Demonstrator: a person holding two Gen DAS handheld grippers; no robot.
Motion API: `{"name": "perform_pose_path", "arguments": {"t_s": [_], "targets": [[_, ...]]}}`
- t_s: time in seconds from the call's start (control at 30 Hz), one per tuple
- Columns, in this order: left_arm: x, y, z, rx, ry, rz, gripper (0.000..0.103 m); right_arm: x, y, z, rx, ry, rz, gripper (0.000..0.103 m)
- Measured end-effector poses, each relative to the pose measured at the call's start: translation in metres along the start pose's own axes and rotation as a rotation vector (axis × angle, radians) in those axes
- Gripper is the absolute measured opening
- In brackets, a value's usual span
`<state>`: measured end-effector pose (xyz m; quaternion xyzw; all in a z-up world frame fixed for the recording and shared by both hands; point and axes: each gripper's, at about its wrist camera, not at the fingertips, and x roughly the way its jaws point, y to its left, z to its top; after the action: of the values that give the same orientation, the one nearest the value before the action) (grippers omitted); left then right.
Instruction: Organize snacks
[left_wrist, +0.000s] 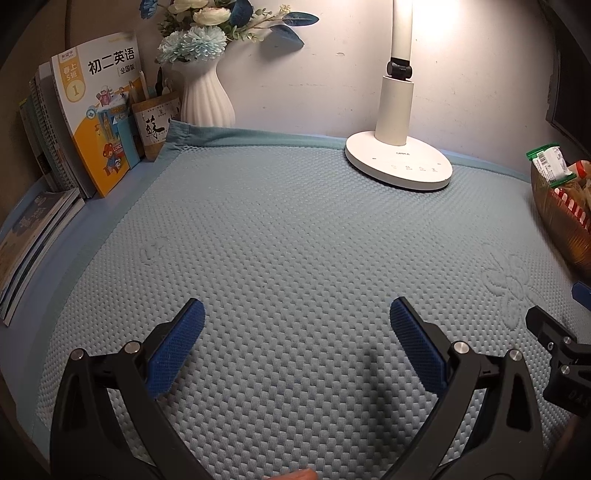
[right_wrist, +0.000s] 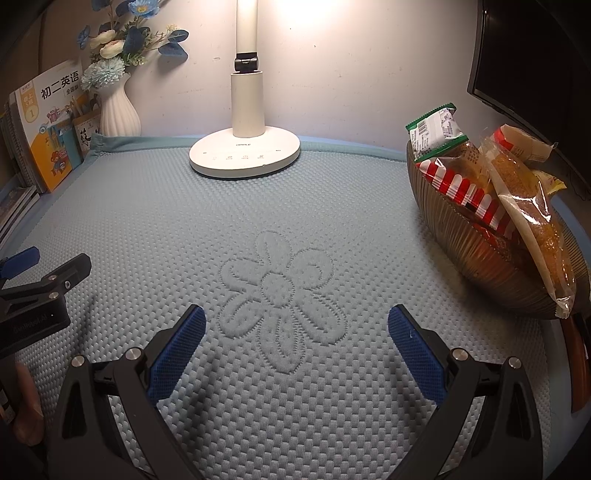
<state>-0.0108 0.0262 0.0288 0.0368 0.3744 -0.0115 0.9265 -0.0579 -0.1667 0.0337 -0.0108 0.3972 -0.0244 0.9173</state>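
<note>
Here both the left gripper (left_wrist: 297, 339) and right gripper (right_wrist: 297, 341) gape empty; lamp (right_wrist: 244, 153) behind, snack bowl (right_wrist: 476, 254) rightward.

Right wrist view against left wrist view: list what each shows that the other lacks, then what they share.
Only the right wrist view shows the stitched flower on the mat, the clear-wrapped bread hanging over the bowl's edge, and the dark monitor.

Only the left wrist view shows the flat stack of books at the mat's left edge.

Both show the white lamp, white vase, English textbook, blue mat, brown snack bowl, green-edged packet, and open, empty tongs.
</note>
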Motion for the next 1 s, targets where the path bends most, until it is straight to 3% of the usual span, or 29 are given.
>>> {"name": "perform_pose_path", "arguments": {"t_s": [1.0], "targets": [[0.011, -0.005, 0.001, 0.028, 0.079, 0.017, 0.100, 0.006, -0.002, -0.002, 0.007, 0.023, -0.004, 0.098]]}}
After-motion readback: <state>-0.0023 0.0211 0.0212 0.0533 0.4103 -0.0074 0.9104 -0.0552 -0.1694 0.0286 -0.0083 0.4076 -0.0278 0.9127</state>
